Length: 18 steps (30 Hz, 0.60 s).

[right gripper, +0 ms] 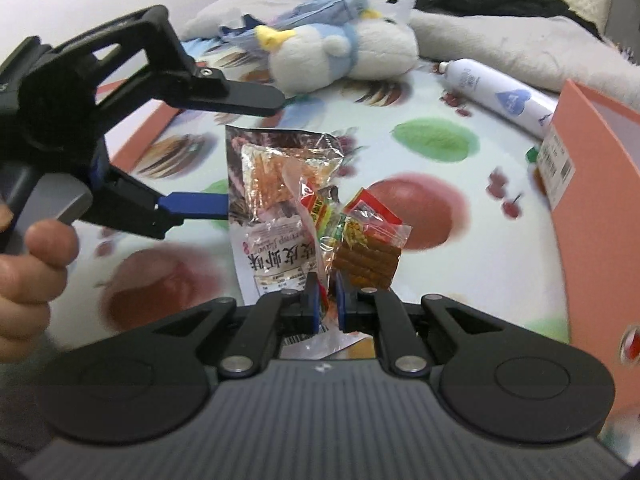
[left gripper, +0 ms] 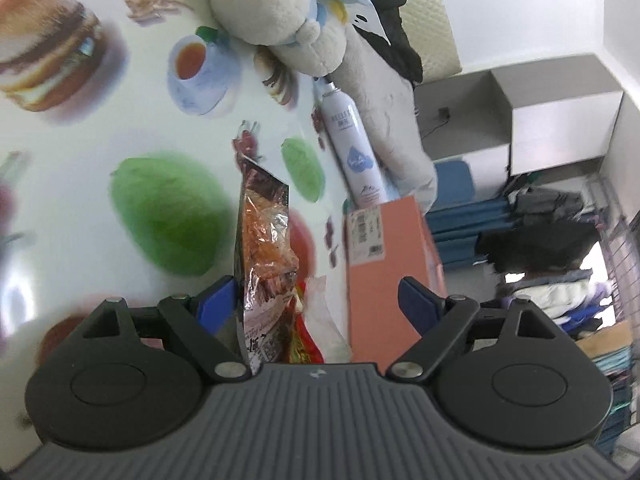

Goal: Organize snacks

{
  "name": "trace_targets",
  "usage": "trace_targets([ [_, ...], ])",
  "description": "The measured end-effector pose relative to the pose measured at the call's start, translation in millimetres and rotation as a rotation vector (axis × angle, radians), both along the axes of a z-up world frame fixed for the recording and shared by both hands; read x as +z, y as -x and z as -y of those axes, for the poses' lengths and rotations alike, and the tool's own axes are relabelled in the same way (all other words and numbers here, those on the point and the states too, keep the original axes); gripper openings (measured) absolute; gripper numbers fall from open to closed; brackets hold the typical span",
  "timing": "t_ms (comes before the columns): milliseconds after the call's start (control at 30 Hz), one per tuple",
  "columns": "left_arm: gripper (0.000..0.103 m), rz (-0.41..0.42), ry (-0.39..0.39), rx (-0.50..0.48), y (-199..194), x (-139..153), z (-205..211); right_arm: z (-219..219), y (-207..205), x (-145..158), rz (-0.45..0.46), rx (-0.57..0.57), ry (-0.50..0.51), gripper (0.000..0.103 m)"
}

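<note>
Right wrist view: my right tool (right gripper: pixel 328 298) has its blue pads pinched narrow on the clear wrapper edge of a small snack packet (right gripper: pixel 366 246), which holds brown ridged pieces under a red and yellow label. At 11 o'clock from that packet, and partly under it, a larger snack bag (right gripper: pixel 276 200) with orange contents lies on the fruit-printed table (right gripper: pixel 480 248). My left tool (right gripper: pixel 224 156) comes in from 9 o'clock, spread wide, its lower blue finger (right gripper: pixel 192 204) touching that bag's left edge. Left wrist view: the left tool (left gripper: pixel 316 300) is wide, the snack bag (left gripper: pixel 266 240) just inside its left finger. An orange box (left gripper: pixel 388 276) stands at 3 o'clock of the snacks, a white spray can (left gripper: pixel 354 144) beyond it, and a plush toy (left gripper: pixel 280 8) at 12 o'clock.
</note>
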<state>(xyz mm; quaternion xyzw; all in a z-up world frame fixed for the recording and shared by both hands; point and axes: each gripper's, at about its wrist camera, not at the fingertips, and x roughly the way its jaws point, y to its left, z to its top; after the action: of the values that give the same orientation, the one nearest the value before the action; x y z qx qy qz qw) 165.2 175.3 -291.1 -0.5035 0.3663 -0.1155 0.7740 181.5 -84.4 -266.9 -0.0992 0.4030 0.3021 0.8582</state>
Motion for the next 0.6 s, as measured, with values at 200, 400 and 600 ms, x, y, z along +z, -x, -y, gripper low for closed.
trace_targets([
  [200, 0.089, -0.051, -0.094, 0.028, 21.7, 7.3, -3.0, 5.5, 28.6, 9.2, 0.029, 0.022, -0.016, 0.010],
  [400, 0.090, -0.113, -0.205, 0.032, 17.8, 8.8, -1.5, 32.3, 14.9, 26.1, 0.075, -0.081, -0.061, 0.007],
  [600, 0.091, -0.158, -0.281, 0.050, 14.0, 13.7, 2.4, 40.9, -13.3, 28.8, 0.184, -0.137, -0.050, 0.007],
])
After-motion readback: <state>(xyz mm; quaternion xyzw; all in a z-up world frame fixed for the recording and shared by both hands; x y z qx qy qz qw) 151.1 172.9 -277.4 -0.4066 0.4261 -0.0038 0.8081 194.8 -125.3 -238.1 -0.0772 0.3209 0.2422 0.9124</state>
